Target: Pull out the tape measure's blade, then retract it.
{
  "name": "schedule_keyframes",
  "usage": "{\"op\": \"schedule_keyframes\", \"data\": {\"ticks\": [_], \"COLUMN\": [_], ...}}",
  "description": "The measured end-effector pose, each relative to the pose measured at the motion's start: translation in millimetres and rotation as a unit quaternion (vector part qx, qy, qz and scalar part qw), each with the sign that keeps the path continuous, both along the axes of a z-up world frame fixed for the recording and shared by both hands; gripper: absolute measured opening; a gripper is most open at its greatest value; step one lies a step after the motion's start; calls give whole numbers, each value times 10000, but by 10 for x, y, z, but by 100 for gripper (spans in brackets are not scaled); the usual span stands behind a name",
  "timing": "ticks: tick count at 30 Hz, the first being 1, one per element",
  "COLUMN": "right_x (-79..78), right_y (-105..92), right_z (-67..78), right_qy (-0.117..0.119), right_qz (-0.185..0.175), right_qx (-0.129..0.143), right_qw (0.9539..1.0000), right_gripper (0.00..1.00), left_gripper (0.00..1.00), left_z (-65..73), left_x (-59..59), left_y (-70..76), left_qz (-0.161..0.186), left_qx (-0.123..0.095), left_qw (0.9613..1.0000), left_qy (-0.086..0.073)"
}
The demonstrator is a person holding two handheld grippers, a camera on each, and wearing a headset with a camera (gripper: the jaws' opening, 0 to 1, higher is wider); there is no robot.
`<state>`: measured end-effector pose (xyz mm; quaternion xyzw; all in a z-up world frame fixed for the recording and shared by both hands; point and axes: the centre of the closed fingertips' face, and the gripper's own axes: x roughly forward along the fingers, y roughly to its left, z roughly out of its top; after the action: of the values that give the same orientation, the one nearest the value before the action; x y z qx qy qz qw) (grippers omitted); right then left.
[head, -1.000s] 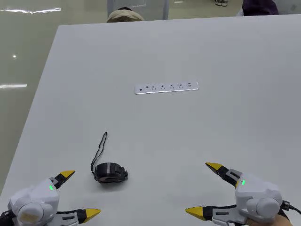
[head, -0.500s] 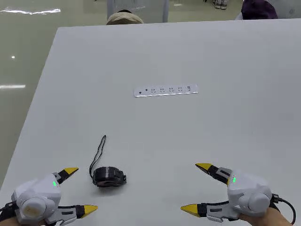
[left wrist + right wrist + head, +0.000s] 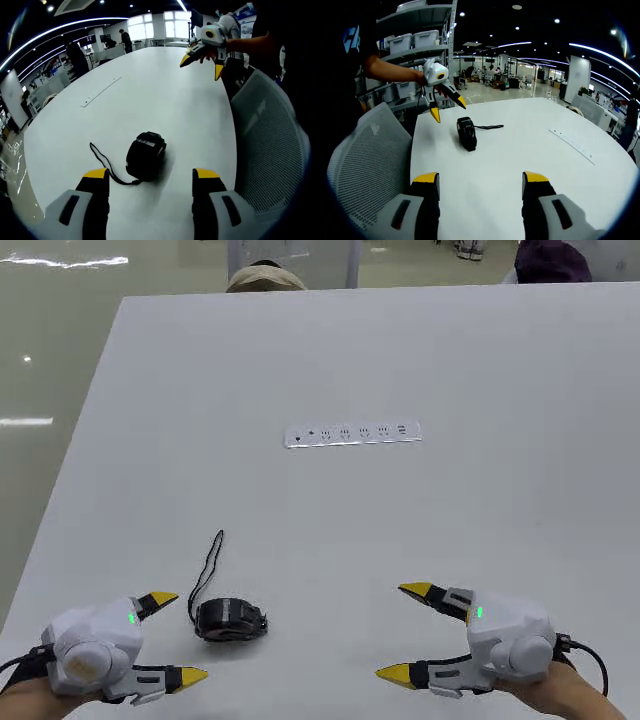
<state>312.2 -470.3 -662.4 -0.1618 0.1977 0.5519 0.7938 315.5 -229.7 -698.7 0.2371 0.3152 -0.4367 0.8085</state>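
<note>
L tongs [image 3: 180, 636], R tongs [image 3: 401, 631] wide, tape [image 3: 228, 619] btwn

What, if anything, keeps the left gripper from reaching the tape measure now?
Probably nothing, so yes: the left gripper stands open, with the tape measure just ahead on the table, nothing between.

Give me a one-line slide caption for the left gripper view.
Open left gripper faces a black tape measure lying on the white table, right gripper open beyond.

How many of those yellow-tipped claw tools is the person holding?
2. The left gripper is at the near left of the table, beside the tape measure; the right gripper is at the near right, apart from it. Both are open.
</note>
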Motion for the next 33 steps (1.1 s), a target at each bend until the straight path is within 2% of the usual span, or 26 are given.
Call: {"op": "schedule_keyframes", "data": {"ticks": [13,18,33], "right_x": [134,197,246], "right_y": [193,293,579], "right_z": [-76,-104,-225], "right_qy": [-8,-13,-43], "right_qz": [346,433,827], "right_qx": [47,68,1], "right_qw": [9994,9990,9966], "right_gripper": [61,60,53], "left_gripper": [57,55,46], "left_z": [-134,-199,-338], "left_x": [123,180,234], "left_y": [-66,-84,-134], "left_qz": [-579,-706,-1224], "left_qx": [340,382,712], "left_qw": [9977,9968,9899], "left_qy": [-21,24,115]}}
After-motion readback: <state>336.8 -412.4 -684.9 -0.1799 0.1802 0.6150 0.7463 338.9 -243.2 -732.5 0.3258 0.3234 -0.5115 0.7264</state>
